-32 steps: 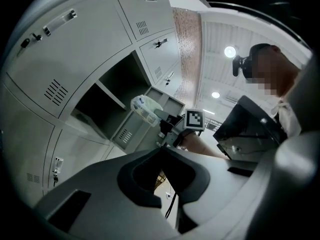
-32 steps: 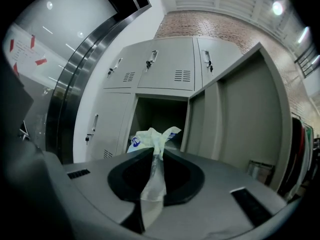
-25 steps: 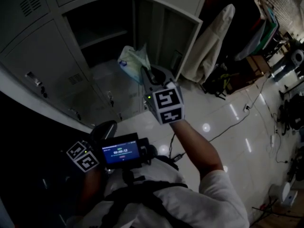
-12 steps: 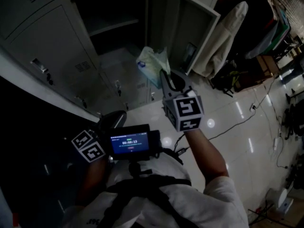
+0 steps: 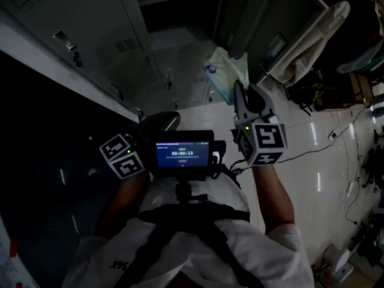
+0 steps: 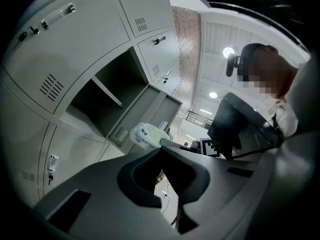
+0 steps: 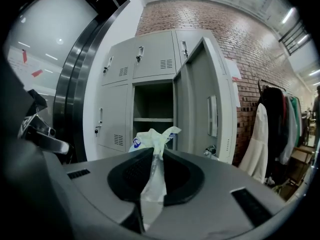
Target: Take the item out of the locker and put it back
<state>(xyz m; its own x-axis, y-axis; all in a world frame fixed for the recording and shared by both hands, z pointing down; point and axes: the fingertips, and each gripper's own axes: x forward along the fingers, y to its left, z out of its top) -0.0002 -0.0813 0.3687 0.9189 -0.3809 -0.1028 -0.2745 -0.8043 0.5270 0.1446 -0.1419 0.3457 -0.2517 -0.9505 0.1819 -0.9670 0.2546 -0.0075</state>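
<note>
A white plastic bag (image 5: 223,78) with blue print hangs in front of the open locker compartment (image 5: 180,5), outside it. My right gripper (image 5: 239,95) is shut on the bag's knotted top. In the right gripper view the bag's twisted neck (image 7: 152,179) runs down between the pressed jaws of my right gripper (image 7: 156,153), with the locker compartment (image 7: 152,109) behind it. My left gripper (image 5: 159,122) stays low by the chest, its jaws closed with nothing between them. In the left gripper view the left gripper (image 6: 161,147) points up past the bag (image 6: 145,135) toward the locker compartment (image 6: 107,101).
The locker door (image 7: 200,99) stands swung open to the right. A white coat (image 7: 257,139) and other clothes hang on a rack at the right. Cables (image 5: 312,143) trail over the glossy floor. A lit screen (image 5: 182,155) is mounted on the person's chest. Closed lockers (image 5: 90,23) stand at the left.
The right gripper with the bag has come away from the locker, toward the body. The locker has slid up and out of the head view. The left gripper stays by the chest.
</note>
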